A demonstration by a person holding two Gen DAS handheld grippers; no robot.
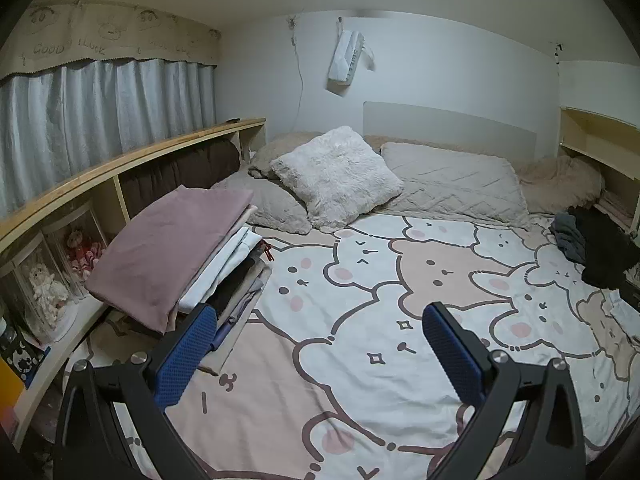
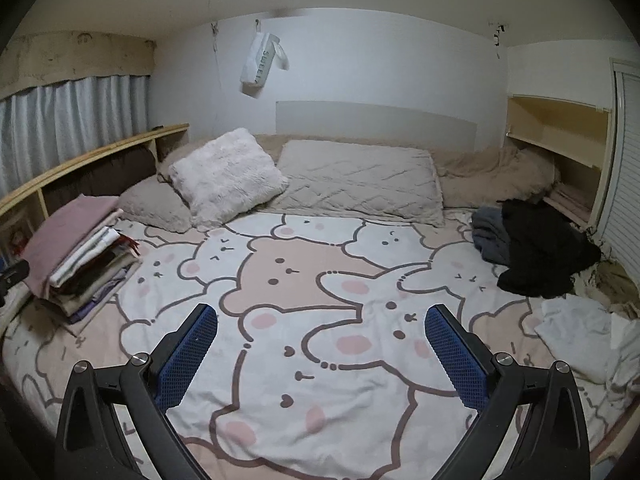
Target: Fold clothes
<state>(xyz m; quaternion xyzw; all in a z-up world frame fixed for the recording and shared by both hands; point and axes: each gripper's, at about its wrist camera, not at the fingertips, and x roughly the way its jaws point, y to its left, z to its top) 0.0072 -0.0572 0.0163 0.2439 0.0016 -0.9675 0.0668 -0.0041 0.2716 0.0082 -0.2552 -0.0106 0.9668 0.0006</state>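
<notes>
A stack of folded clothes [image 1: 176,256] with a mauve piece on top sits at the bed's left side, seen smaller in the right wrist view as the same stack [image 2: 76,256]. Unfolded garments lie at the right: a black one [image 2: 544,248], a grey one [image 2: 490,236] and a white one [image 2: 576,336]. The black garment [image 1: 604,248] also shows in the left wrist view. My left gripper [image 1: 320,312] is open above the bedspread, its left finger just in front of the stack. My right gripper [image 2: 322,312] is open over the middle of the bed, holding nothing.
The bear-print bedspread [image 2: 304,280] covers the bed. A fluffy white cushion [image 2: 228,176] and beige pillows [image 2: 360,176] lie at the head. A wooden shelf [image 1: 120,168] with dolls runs along the left; an open cabinet [image 2: 560,136] stands at the right.
</notes>
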